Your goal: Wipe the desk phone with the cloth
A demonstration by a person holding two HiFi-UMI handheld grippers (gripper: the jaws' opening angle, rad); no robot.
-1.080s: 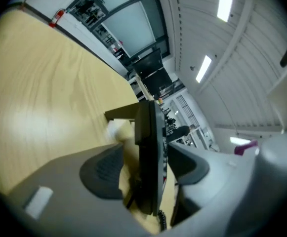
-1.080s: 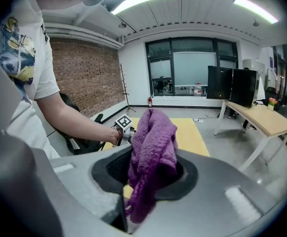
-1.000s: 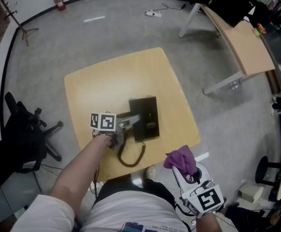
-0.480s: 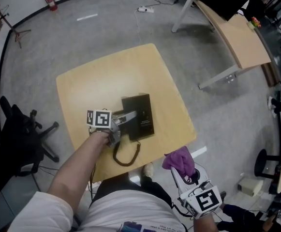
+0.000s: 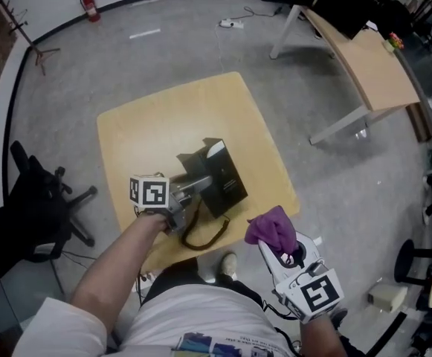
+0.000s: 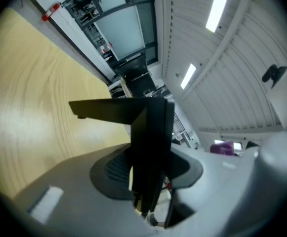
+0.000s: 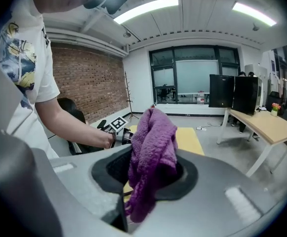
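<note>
Overhead, desk phone (image 5: 219, 182) tilted, close-up, right gripper (image 7: 150, 177) clamping cloth (image 7: 153, 139)

The left gripper (image 5: 195, 187), which sat at the side edge of the desk phone (image 5: 223, 181) a second ago, has just been closing its jaws and now pinches that edge between them. It has come up. The phone, flat on the table (image 5: 149, 132) before, now hangs tipped at an angle and slightly turned.
</note>
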